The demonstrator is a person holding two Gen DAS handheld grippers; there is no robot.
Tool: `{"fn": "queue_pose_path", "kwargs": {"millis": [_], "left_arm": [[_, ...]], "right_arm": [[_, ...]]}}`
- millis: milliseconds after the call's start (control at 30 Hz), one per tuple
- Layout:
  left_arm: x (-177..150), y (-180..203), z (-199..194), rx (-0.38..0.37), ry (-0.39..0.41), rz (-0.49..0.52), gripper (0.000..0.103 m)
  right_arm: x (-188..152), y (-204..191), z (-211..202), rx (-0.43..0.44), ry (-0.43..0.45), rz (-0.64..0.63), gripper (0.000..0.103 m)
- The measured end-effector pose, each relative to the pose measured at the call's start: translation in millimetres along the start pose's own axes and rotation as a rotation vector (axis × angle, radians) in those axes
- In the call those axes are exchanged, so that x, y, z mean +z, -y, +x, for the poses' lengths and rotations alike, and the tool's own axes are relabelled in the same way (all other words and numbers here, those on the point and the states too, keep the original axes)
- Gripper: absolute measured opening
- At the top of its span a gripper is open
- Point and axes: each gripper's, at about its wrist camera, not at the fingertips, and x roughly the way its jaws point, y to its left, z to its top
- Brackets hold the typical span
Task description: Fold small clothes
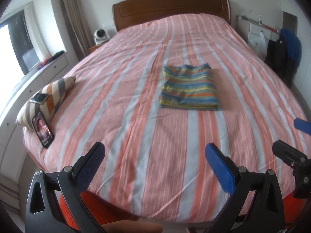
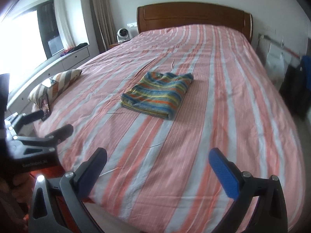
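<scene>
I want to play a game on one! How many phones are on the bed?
2. One phone lies flat on top of the striped pillow. The other phone leans upright against the pillow's near end, screen lit. More could be hidden behind the pillow.

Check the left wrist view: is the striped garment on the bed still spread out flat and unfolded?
No, the multicoloured striped garment lies folded into a neat rectangle.

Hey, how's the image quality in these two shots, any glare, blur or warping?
Left wrist view: fisheye bends the bed's edges, the window is blown out, and the folded striped garment looks slightly soft. Right wrist view: stronger window glare at left, and motion blur smears the bedspread.
</scene>
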Motion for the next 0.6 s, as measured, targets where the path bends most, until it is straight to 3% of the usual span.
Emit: {"fn": "queue_pose_path", "kwargs": {"millis": [267, 600], "left_arm": [[-1.9, -2.1, 0.3, -0.027, -0.004, -0.013, 0.103], [-2.4, 3.2, -14.7, -0.023, 0.057, -0.005, 0.103]], "right_arm": [[-0.8, -6.9, -6.7, -0.078, 0.015, -0.041, 0.103], [0.2, -9.2, -11.2, -0.069, 0.028, -0.042, 0.103]]}}
